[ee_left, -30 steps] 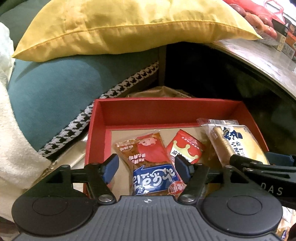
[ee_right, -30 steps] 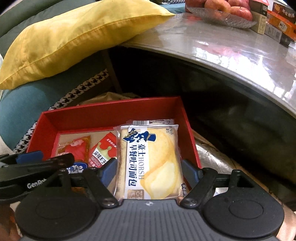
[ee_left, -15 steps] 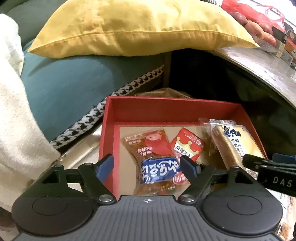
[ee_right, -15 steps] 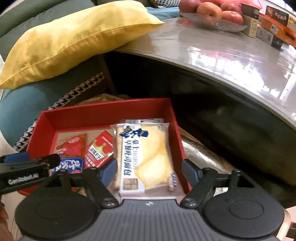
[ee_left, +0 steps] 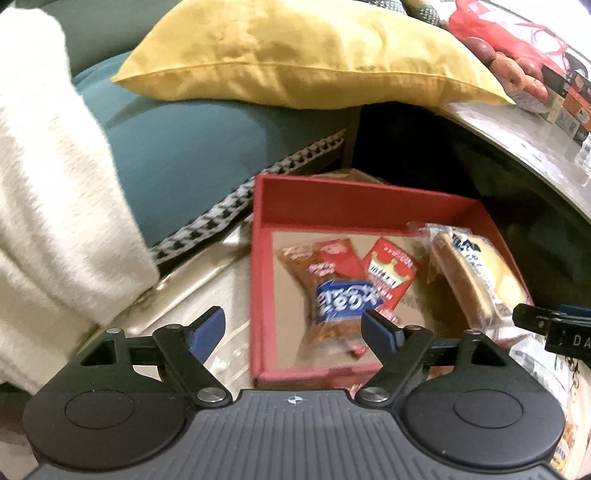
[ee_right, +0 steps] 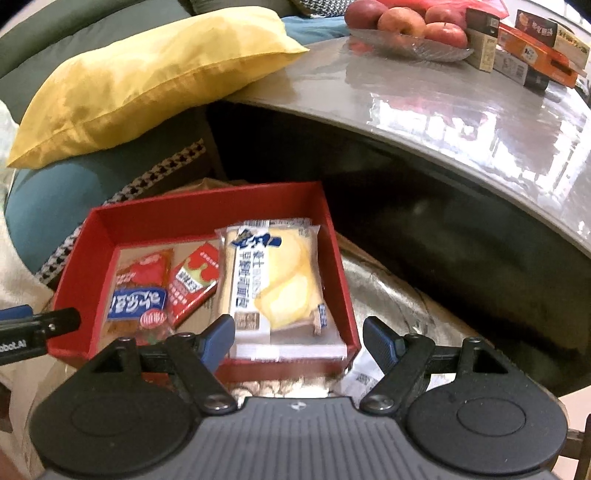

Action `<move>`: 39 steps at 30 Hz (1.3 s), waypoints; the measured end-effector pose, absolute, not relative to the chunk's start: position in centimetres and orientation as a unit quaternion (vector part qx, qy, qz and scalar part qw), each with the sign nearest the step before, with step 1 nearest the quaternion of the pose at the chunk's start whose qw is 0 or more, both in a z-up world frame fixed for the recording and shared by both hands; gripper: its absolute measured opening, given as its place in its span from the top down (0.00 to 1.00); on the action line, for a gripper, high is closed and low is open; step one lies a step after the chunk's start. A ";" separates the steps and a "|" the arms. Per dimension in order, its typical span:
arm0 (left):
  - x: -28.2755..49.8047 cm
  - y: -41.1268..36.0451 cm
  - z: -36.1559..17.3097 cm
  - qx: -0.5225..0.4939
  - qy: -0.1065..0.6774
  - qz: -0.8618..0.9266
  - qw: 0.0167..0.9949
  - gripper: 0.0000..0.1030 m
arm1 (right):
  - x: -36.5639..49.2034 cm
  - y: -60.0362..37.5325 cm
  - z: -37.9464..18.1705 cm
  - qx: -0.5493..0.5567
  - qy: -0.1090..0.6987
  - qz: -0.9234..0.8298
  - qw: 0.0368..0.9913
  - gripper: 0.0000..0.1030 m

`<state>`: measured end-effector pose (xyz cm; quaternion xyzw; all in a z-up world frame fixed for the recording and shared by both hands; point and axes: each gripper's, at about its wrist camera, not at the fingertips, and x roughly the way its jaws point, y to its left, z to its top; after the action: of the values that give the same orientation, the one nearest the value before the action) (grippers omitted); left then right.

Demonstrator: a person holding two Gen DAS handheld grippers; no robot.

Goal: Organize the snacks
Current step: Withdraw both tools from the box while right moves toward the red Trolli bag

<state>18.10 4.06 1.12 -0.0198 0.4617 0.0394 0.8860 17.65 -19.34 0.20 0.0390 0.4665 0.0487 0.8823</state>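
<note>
A: Left wrist view: the left tongs (ee_left: 293,326) tilt steeply down, blue pads spread wide with nothing between them, hanging over the near left corner of the red box (ee_left: 364,197). Inside lie a brown-and-blue snack packet (ee_left: 332,291), a red packet (ee_left: 391,275) and a bread pack (ee_left: 476,271) at the right wall.

B: A second ago those pads flanked the brown-and-blue packet; now they've backed off leftward and stand wider.

A: Right wrist view: the right tongs (ee_right: 299,338) also point steeply down, spread and empty, at the box's near rim just short of the bread pack (ee_right: 277,284).

B: They bracketed that bread pack earlier; same gap now, only further back. A yellow pillow (ee_right: 147,74) rests behind, with apples (ee_right: 402,20) on the table (ee_right: 461,122).
</note>
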 end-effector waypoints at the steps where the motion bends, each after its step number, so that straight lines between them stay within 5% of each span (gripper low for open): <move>1: 17.8 4.4 1.1 -0.022 0.463 0.040 0.885 0.17 | 17.4 -19.3 0.2 0.039 0.467 0.049 0.882 0.30; 39: 14.0 -1.8 -0.7 0.008 0.502 -0.078 0.861 0.16 | 9.1 -20.3 -7.4 0.123 0.580 0.044 0.804 0.29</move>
<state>13.98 -1.85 -0.70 0.0075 0.5019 -0.0778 0.8614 9.15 -20.30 -7.42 0.1231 0.5802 0.0438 0.8039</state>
